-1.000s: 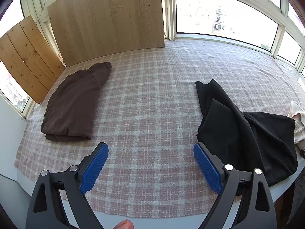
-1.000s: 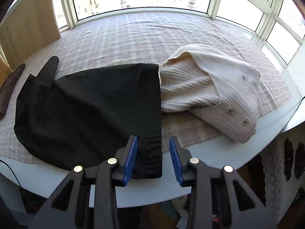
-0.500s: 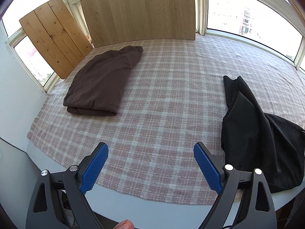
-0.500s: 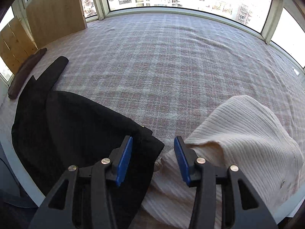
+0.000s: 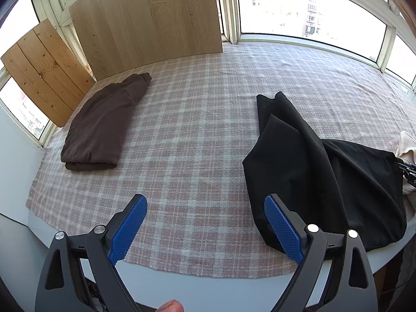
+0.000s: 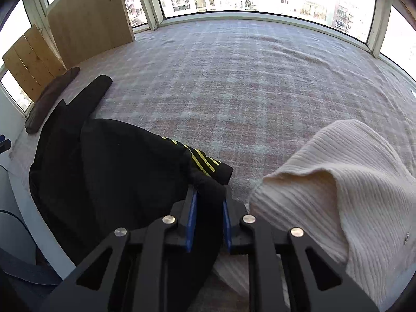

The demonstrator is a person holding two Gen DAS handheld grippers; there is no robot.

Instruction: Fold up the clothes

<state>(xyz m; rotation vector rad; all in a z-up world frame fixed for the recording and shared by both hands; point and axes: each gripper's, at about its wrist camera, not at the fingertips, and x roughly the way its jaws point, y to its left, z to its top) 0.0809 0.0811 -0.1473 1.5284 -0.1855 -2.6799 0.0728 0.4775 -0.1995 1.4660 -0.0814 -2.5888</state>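
In the left wrist view, the left tongs [image 5: 205,227] hang wide open over the near edge of the desk [image 5: 161,283], nothing between the blue pads [image 5: 128,230]. A checked cloth [image 5: 197,135] covers the desk top. The black garment [image 5: 319,176] lies crumpled at the right, its near corner just behind the right-hand pad and its lower edge drooping over the desk rim. A folded brown garment [image 5: 101,127] rests at the far left, well apart from the black one, near two wooden boards [image 5: 145,18] leaning against the windows. A sliver of cream knit [image 5: 407,145] shows at the right edge.

In the right wrist view, the right tongs [image 6: 209,208] are closing, with a bunched corner of the black garment [image 6: 109,171] between the pads and yellow stripes [image 6: 204,161] showing just beyond. The cream cardigan [image 6: 332,182] lies just right of the tongs, touching the black fabric's edge.
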